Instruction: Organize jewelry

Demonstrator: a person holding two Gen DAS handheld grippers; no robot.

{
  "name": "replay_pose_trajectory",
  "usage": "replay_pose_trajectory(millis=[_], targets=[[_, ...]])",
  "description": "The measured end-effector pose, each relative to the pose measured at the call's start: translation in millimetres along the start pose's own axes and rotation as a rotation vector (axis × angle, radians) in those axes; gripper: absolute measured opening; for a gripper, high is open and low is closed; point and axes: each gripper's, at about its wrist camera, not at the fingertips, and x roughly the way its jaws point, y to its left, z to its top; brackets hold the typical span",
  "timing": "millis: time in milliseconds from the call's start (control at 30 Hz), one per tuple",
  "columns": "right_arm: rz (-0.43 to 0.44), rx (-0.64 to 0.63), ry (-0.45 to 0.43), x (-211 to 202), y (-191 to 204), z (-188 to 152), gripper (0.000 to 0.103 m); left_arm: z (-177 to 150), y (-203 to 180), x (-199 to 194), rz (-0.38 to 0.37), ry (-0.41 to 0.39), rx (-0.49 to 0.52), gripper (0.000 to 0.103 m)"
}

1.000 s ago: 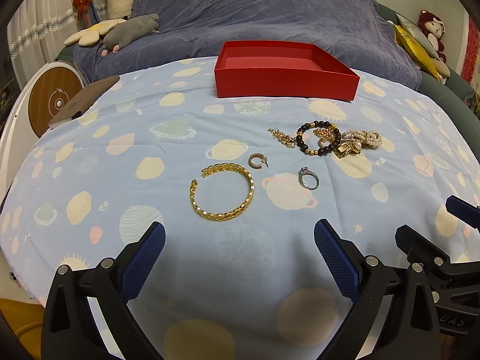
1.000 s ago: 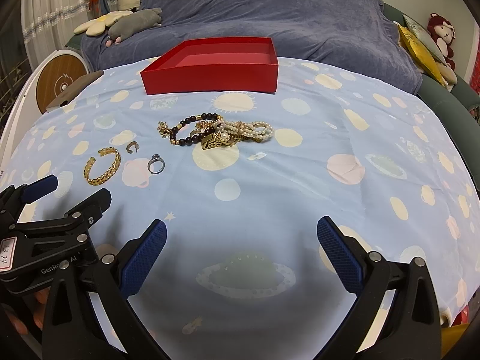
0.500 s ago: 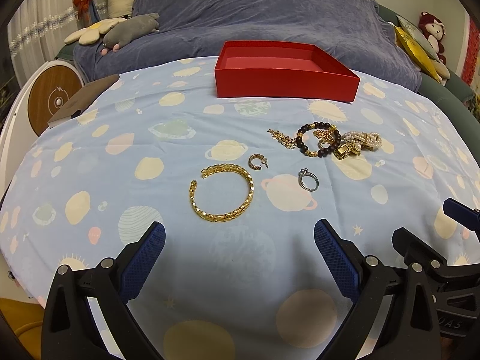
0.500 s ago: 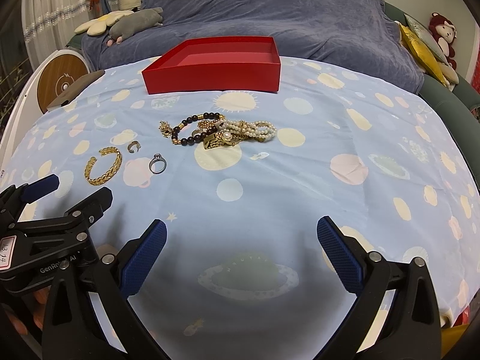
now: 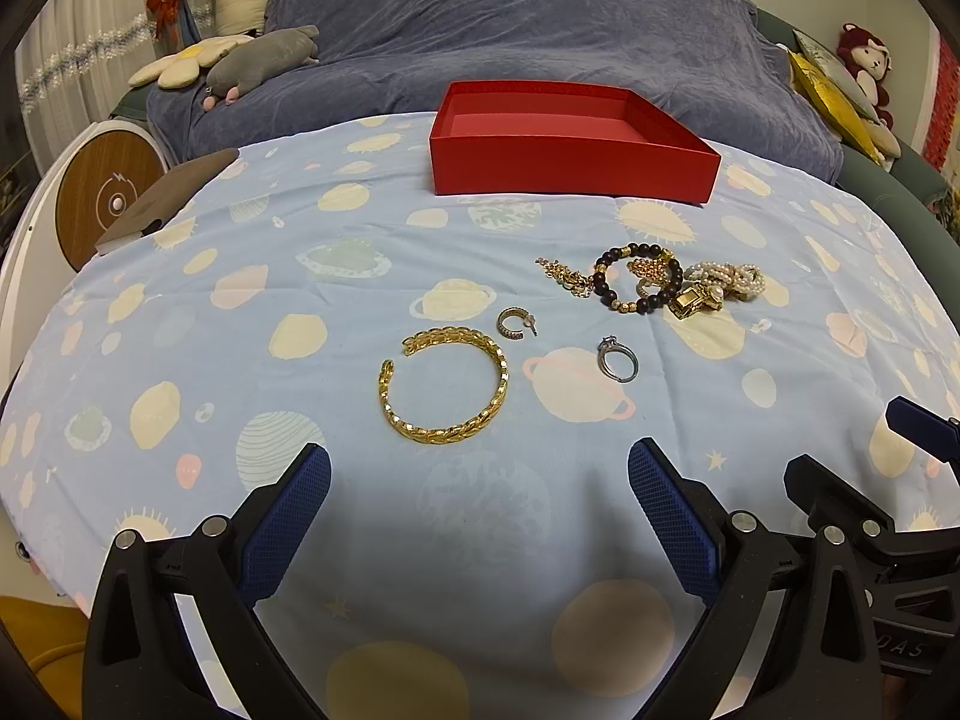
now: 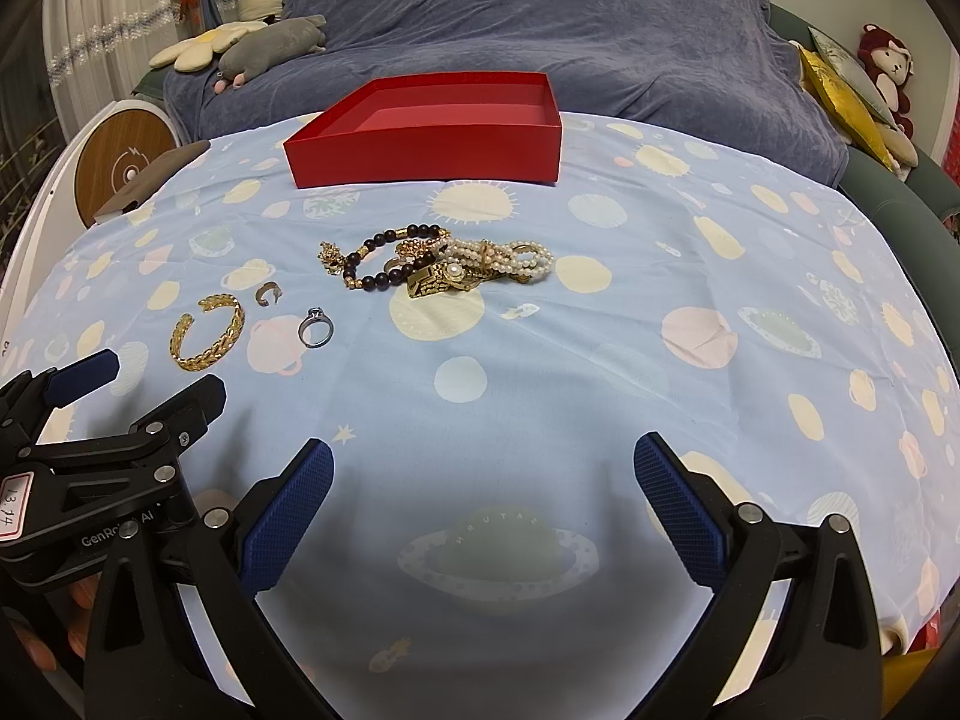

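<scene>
Both pairs of jaws stood wide apart and held nothing: the left gripper [image 5: 479, 483] hovered low over the planet-print cloth [image 5: 288, 276] just short of the gold cuff bracelet [image 5: 444, 385], and the right gripper [image 6: 483, 480] hung beside it over bare cloth, well back from any piece. The jewelry lay loose on the cloth and none had reached the red box [image 5: 573, 141], which sat open and empty at the far side, its mouth upward, likely as the place meant to receive everything. Nearest the left gripper, and lined up with its gap, was the cuff; just beyond it lay a small hoop earring [image 5: 515, 323] and, to the right, a silver ring [image 5: 617, 359], each apart from the others. Further on, a dark beaded bracelet [image 5: 639, 285], a pearl strand [image 6: 510, 257] and gold chain pieces were heaped together, touching and overlapping. The separate items probably offered the easier first pick, so the task looked to be at its start.
</scene>
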Motion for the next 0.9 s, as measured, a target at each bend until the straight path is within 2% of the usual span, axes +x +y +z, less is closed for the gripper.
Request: replay_pose_trajectory(millis=[467, 633, 700, 800, 900], targets=[[0.002, 0.002, 0.004, 1.3, -0.3, -0.7, 0.098, -1.0, 0.8, 1.4, -0.008, 0.008, -0.007, 0.097], [0.006, 0.005, 0.011, 3.7, -1.3, -1.4, 0.098, -2.5, -1.0, 5.3, 0.012, 0.019, 0.012, 0.097], [0.008, 0.006, 0.013, 4.5, -1.4, -1.3, 0.098, -2.6, -0.7, 6.5, -0.001, 0.027, 0.002, 0.097], [0.009, 0.003, 0.014, 5.9, -1.9, 0.0, 0.098, -0.9, 0.9, 9.0, -0.042, 0.087, -0.033, 0.097], [0.005, 0.003, 0.014, 7.0, -3.7, 1.7, 0.098, 1.1, 3.7, 8.0, -0.046, 0.078, -0.038, 0.097]])
